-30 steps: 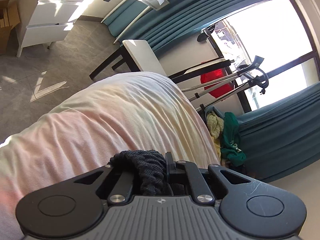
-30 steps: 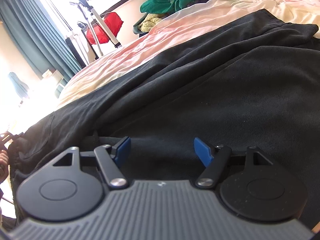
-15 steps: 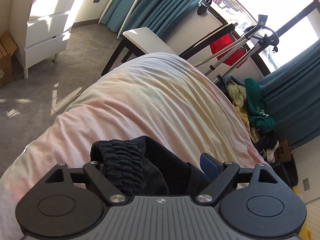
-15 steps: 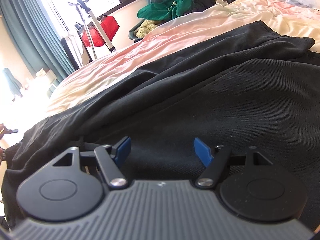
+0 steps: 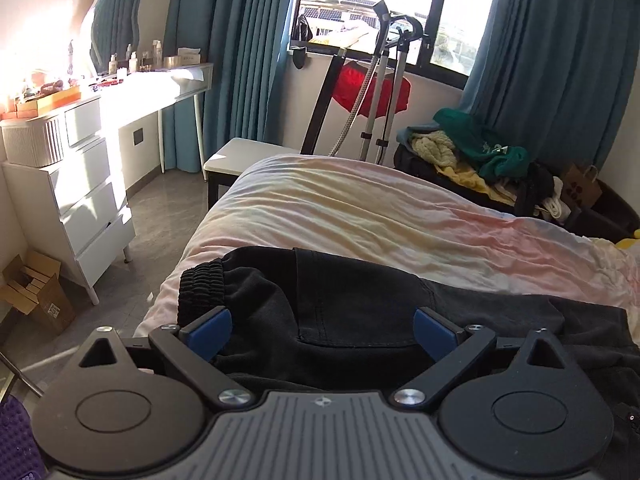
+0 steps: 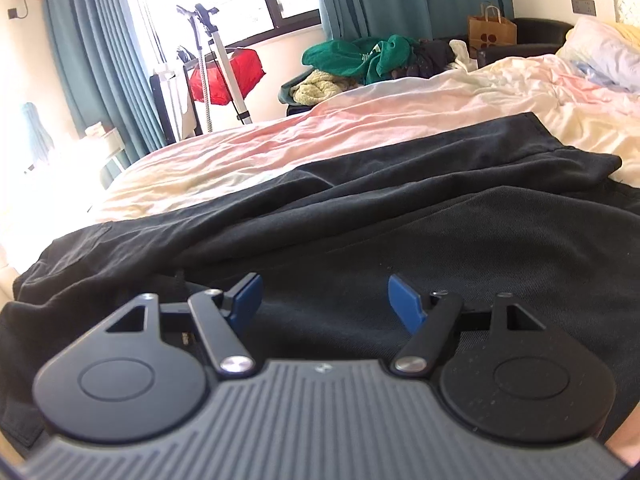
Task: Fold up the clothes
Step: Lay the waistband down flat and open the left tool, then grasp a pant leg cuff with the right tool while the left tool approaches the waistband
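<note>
A pair of black trousers (image 5: 344,300) lies spread on the bed, its ribbed waistband (image 5: 200,284) near the foot-end edge. My left gripper (image 5: 322,330) is open, just above the waist part, holding nothing. In the right wrist view the trousers (image 6: 400,216) stretch across the sheet with long folds. My right gripper (image 6: 324,300) is open and empty, low over the cloth.
The bed (image 5: 360,208) has a crumpled pink and yellow sheet. A white dresser (image 5: 80,184) and a cardboard box (image 5: 36,292) stand left. A steamer stand (image 5: 384,80) with a red cloth and a clothes pile (image 5: 476,148) lie beyond the bed. Pillows (image 6: 604,52) sit far right.
My left gripper has opened and let go of the waistband, which now lies on the bed. The left view has swung up toward the window. The right gripper stays open.
</note>
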`<state>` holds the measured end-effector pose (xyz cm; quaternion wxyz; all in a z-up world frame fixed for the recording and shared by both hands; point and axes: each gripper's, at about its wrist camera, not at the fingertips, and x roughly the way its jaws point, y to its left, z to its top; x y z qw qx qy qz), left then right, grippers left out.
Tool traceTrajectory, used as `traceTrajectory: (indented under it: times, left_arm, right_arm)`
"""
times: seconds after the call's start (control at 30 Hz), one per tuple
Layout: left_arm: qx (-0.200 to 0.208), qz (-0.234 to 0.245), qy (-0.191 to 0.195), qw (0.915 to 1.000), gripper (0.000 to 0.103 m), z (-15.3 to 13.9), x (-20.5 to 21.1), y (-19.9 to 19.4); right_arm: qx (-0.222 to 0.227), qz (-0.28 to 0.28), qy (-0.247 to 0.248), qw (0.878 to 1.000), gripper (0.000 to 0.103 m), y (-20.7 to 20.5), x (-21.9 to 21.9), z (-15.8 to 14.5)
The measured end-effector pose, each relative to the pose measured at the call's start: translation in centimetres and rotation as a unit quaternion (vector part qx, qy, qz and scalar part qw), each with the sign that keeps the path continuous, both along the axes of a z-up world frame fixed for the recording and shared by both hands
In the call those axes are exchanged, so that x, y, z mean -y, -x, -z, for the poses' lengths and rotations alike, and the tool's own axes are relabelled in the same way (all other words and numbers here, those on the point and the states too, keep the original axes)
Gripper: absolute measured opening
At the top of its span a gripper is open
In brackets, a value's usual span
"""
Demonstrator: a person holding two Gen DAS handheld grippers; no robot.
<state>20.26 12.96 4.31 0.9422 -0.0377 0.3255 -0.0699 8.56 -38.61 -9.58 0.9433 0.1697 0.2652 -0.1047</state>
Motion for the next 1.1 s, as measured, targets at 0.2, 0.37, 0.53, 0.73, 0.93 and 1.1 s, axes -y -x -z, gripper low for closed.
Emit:
traceTrajectory:
  times: [0.2, 0.37, 0.53, 0.73, 0.93, 1.1]
  left_arm:
    - [0.049, 0.038, -0.045, 0.997, 0.099, -1.1, 5.8, 8.6]
    - [0.068, 0.04, -0.059, 0.9951, 0.099, -0.2, 8.4, 13.2]
    - [0.055, 0.03, -0.061, 0.9962, 0.099, 1.9, 9.2, 15.1]
    - [0.014, 0.008, -0.046, 0.9988, 0.097, 4.7, 6.6, 14.4]
    - [-0.018, -0.05, 0.012, 0.9985, 0.094, 5.1, -1.9, 12.9]
    - [-0.053, -0.114, 0.139, 0.9824, 0.088, 7.4, -9.2, 12.6]
  right_arm:
    - [-0.006, -0.014, 0.021, 1.0, 0.072, 1.2, -0.6, -0.4]
    - [0.003, -0.015, 0.016, 1.0, 0.072, 3.0, -0.5, -1.0]
    - [-0.004, -0.005, 0.01, 1.0, 0.072, 3.8, 0.2, -0.7]
    - [-0.008, 0.003, -0.002, 1.0, 0.072, 3.6, 0.8, -0.3]
    - [0.029, 0.085, -0.144, 0.986, 0.072, 5.8, 6.5, 0.6]
    - [0.092, 0.199, -0.23, 0.948, 0.074, 9.3, 11.7, 0.2]
